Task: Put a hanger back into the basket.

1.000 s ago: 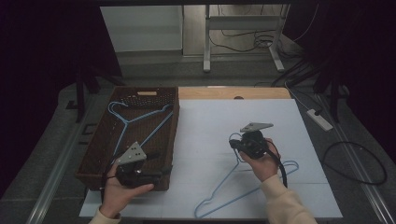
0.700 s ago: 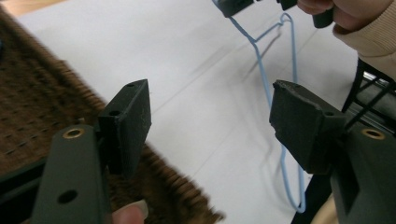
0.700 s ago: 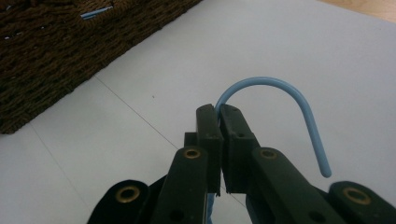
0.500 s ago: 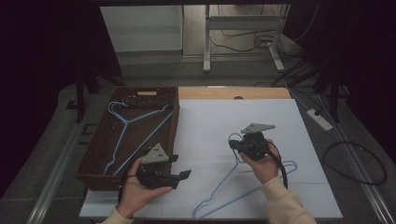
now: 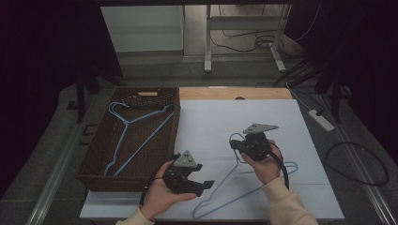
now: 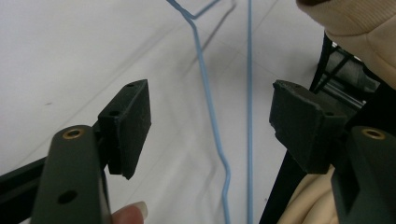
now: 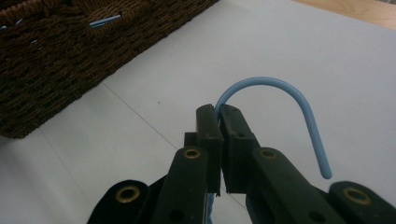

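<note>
A light blue wire hanger [image 5: 224, 177] lies on the white sheet [image 5: 211, 122]. My right gripper [image 5: 236, 144] is shut on the hanger's neck just below the hook [image 7: 280, 86], which curves out past the closed jaws of the right gripper [image 7: 219, 116]. My left gripper [image 5: 204, 176] is held in a hand at the sheet's front left, pointing right toward the hanger's lower corner. The left gripper [image 6: 215, 116] stands open, and two strands of the hanger wire [image 6: 205, 88] run on the sheet beyond the gap, untouched.
A brown wicker basket [image 5: 94, 159] stands at the left with a second blue hanger [image 5: 136, 122] inside; its wall [image 7: 56, 60] is close to my right gripper. A bare wooden strip [image 5: 234, 93] borders the sheet's far edge. A power strip [image 5: 320, 118] and cables lie on the floor at right.
My left gripper has moved right, from the basket's front edge onto the sheet beside the hanger's lower corner. The right gripper has kept still on the hanger.
</note>
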Demonstrator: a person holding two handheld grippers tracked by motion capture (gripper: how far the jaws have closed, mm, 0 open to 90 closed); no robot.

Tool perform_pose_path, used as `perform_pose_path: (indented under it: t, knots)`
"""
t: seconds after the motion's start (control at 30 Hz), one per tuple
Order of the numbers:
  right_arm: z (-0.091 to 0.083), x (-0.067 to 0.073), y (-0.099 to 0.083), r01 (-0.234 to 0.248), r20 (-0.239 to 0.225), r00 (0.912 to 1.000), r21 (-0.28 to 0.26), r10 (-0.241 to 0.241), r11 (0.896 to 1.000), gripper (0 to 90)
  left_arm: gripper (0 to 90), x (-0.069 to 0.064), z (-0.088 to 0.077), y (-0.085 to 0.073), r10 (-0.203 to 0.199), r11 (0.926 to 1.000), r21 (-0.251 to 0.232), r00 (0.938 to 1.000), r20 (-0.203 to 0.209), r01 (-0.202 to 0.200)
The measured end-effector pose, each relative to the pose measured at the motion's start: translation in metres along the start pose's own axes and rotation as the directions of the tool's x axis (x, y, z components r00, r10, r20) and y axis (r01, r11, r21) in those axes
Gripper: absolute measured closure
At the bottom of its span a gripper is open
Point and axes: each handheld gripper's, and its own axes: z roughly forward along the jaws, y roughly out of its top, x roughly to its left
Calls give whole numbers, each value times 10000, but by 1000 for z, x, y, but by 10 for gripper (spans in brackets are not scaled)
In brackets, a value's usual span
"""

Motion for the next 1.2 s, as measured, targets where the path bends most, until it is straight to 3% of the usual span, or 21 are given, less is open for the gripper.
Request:
perform_pose_path:
  t: [0.2,0.3,0.47,0.6,0.63,0.7,0.73,0.8,0.83,0.93,1.03,1.13,1.2]
  knots:
    - [-2,1,0,-11,-50,10000,-61,11,10000,878,309,-8,31,3,106,9967,797,9995,303,-130]
    - [-4,3,0,32,-110,9999,-148,-33,9999,877,319,-4,51,1,-154,9939,1100,9993,340,115]
    - [-5,6,0,46,-167,9998,-270,-50,9996,878,356,1,67,-1,-246,9903,1377,9989,395,189]
    - [-6,7,1,39,-189,9998,-310,-44,9995,878,408,2,73,0,-358,9885,1489,9980,523,277]
    - [-6,7,1,34,-200,9998,-330,-40,9994,877,473,3,74,0,-403,9873,1556,9974,589,307]
    - [-7,7,1,40,-192,9998,-346,-46,9994,878,507,5,78,-1,-560,9854,1645,9958,718,436]
    - [-8,8,1,25,-213,9998,-413,-34,9991,877,608,6,81,-1,-694,9828,1771,9936,893,528]
    - [-9,8,1,23,-215,9998,-456,-33,9990,877,706,6,82,-1,-710,9813,1851,9930,940,527]
    - [-10,8,1,6,-225,9997,-464,-17,9989,878,706,6,83,-1,-681,9806,1894,9937,891,502]
    - [-12,8,1,25,-283,9996,-512,-40,9987,877,834,7,80,-1,-874,9819,1757,9922,891,707]
    - [-18,9,2,23,-286,9996,-806,-47,9967,876,862,8,76,-1,-947,9843,1562,9929,719,825]
    - [-28,8,1,-85,-385,9993,-1156,41,9933,871,870,9,70,0,-1139,9872,1217,9895,888,1027]
    - [-35,7,0,-154,-490,9988,-1453,84,9893,822,870,7,66,2,-1130,9892,1033,9900,847,1041]
